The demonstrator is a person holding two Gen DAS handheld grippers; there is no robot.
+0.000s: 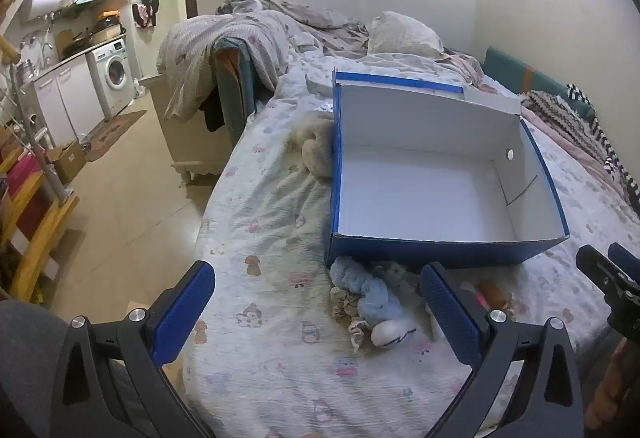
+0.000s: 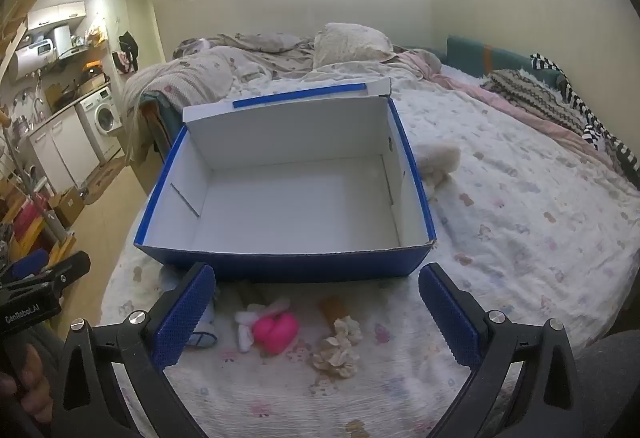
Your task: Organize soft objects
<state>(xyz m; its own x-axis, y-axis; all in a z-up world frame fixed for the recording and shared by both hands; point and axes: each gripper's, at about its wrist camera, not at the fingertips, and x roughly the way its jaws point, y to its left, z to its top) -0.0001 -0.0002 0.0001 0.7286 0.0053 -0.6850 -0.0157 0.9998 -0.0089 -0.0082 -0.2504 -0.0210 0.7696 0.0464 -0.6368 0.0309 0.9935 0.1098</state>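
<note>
Soft things: lying in a loose row on the bed (image 2: 500, 198) near its front edge, just in front of the box.
Blue toy (image 1: 370, 288): fluffy, pale, sitting at the left end.
Pink toy (image 2: 278, 332): bright, rounded, resting mid-row.
Cream scrunchie (image 2: 338, 352): ruffled, lying right of the pink toy.
Box (image 2: 288, 266): blue outside, white inside, standing open.
Left gripper (image 1: 318, 316): hovering released, fingers spread wide, gripping nothing.
Right gripper (image 2: 316, 316): hovering released, fingers spread wide over the row.
</note>
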